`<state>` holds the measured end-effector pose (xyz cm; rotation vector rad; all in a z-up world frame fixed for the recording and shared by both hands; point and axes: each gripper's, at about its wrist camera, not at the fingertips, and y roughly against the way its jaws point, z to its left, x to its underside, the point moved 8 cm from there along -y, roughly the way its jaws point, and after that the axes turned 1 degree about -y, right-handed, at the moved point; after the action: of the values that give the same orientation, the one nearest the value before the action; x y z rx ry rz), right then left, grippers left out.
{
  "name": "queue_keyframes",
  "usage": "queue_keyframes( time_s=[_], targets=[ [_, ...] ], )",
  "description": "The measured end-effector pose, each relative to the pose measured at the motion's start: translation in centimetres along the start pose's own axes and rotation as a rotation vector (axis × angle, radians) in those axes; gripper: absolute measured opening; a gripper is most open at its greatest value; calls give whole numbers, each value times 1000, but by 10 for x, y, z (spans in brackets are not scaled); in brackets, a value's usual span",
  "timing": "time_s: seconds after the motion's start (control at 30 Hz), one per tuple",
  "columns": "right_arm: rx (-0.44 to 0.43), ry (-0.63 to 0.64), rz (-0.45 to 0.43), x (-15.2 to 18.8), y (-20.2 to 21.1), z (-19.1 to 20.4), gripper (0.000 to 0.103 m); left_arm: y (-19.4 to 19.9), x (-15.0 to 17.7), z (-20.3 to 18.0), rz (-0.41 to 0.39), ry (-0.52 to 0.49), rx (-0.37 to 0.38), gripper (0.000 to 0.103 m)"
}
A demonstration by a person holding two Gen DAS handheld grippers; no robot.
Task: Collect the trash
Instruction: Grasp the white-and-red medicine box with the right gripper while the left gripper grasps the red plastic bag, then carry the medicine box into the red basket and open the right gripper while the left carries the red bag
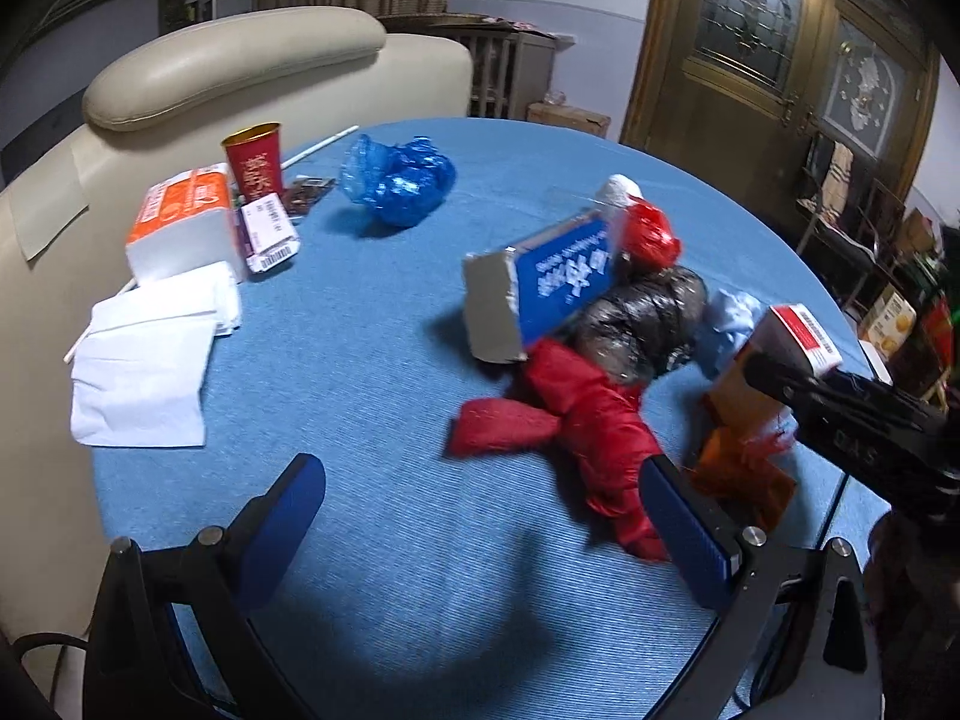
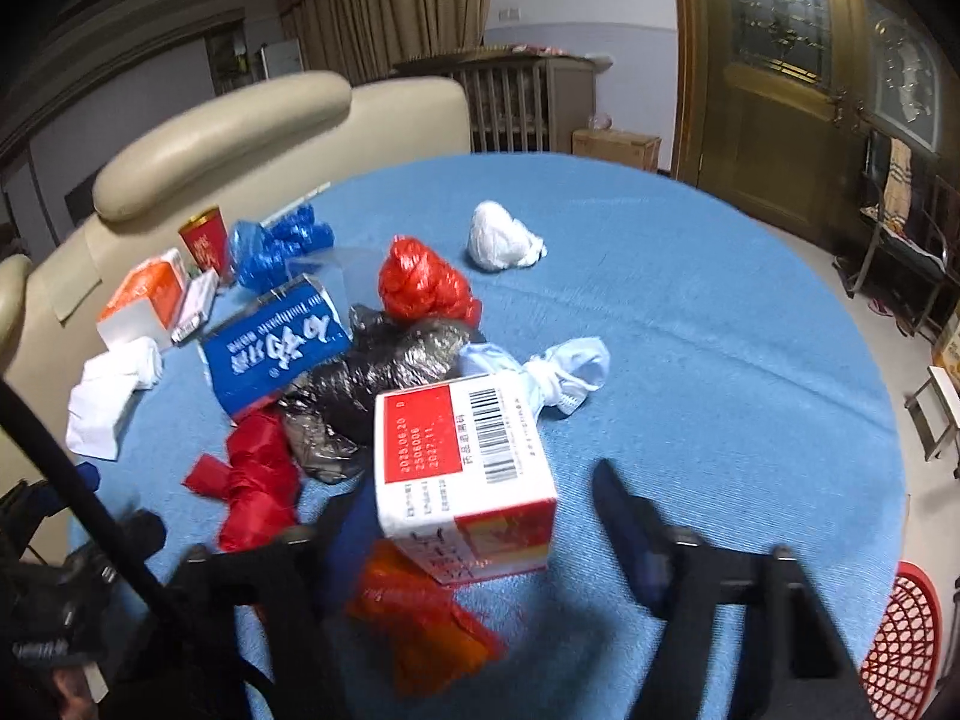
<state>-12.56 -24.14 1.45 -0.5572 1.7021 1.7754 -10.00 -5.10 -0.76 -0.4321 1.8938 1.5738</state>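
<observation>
Trash is lying heaped on the blue desk (image 1: 420, 540).
The left claw (image 1: 480, 516) is hanging spread and empty; the right claw (image 2: 474, 498) is standing spread around the red-and-white box (image 2: 462, 468), not pinching.

desk (image 1: 384, 540): round, blue cloth | sofa (image 1: 240, 60): cream leather, touching the desk's far left edge | curtains (image 2: 384, 6): beige, drawn, behind sofa | cabinet (image 2: 528, 96): slatted, against back wall | door (image 1: 750, 60): golden wood, patterned glass panes, right | cardboard box (image 2: 618, 147): on floor beside door
</observation>
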Motion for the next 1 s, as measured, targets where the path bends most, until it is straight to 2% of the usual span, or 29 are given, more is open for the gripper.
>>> queue_keyframes(
  time_s=[0.1,0.27,0.53,0.6,0.63,0.67,1.0],
  targets=[
    [-7,-15,-3,-1,-1,-2,50,-4,-1,-10,9,-8,19,103],
    [14,-80,-73,-8,26,-23,50,-14,-3,-33,21,-39,41,103],
    [38,-167,-122,-2,69,-56,50,-41,-6,-49,50,-70,-2,102],
    [48,-176,-122,5,75,-63,50,-48,-5,-53,64,-92,-2,78],
    [54,-180,-121,7,77,-65,50,-52,-4,-55,82,-106,7,42],
    [63,-191,-119,11,79,-69,50,-57,-1,-56,107,-105,26,40],
    [118,-270,-117,45,105,-104,50,-30,-6,-48,36,-102,42,38]
  ],
)
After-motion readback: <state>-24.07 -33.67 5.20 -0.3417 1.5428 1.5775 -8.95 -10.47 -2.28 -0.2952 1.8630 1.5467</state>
